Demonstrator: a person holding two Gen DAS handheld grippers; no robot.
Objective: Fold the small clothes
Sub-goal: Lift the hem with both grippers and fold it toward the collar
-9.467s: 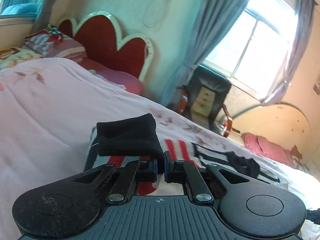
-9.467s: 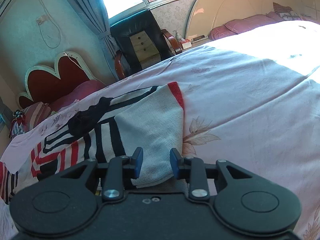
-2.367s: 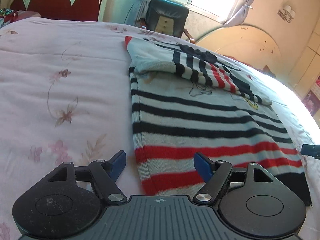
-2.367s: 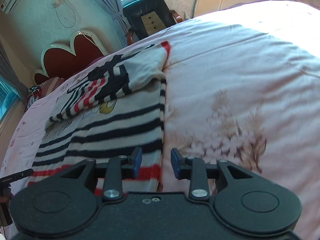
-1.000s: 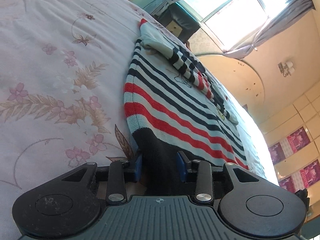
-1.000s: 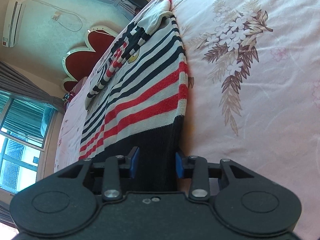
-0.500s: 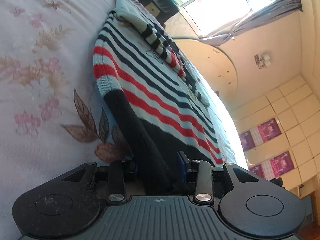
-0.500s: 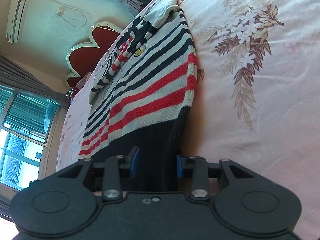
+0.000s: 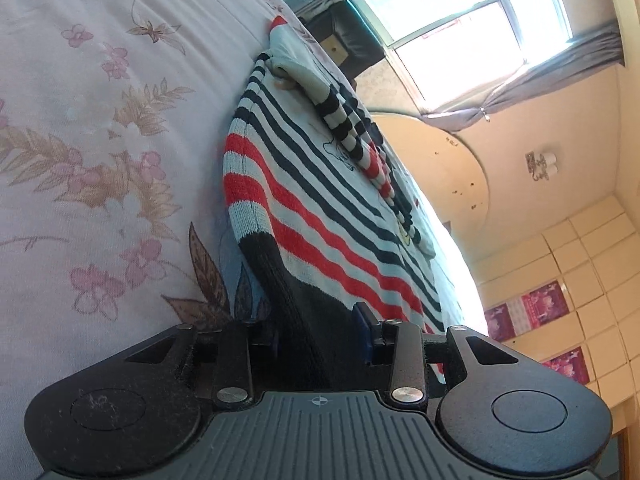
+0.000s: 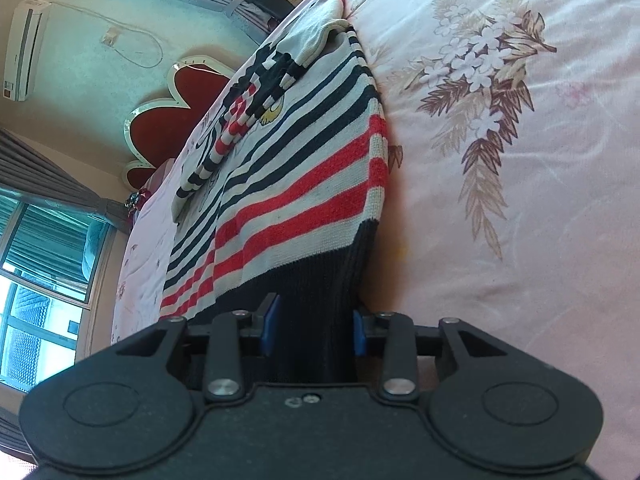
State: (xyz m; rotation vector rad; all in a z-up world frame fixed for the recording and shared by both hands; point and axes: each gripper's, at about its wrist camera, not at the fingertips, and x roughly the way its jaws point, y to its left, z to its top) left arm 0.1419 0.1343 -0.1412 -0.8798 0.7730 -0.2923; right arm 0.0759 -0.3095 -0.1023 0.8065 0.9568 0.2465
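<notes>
We see the bed point(image 9: 80, 160), its pink flowered cover bearing the sweater point(image 9: 320, 208), which lies flat, its long axis running away from us toward the far edge, sleeves folded across its top. Each of our grippers pinches one corner of the dark hem point(image 10: 320, 288): the left gripper point(image 9: 318, 340) and right gripper point(image 10: 310, 330) are both narrowed on it. We judge the hem must travel straight ahead, toward the collar.
</notes>
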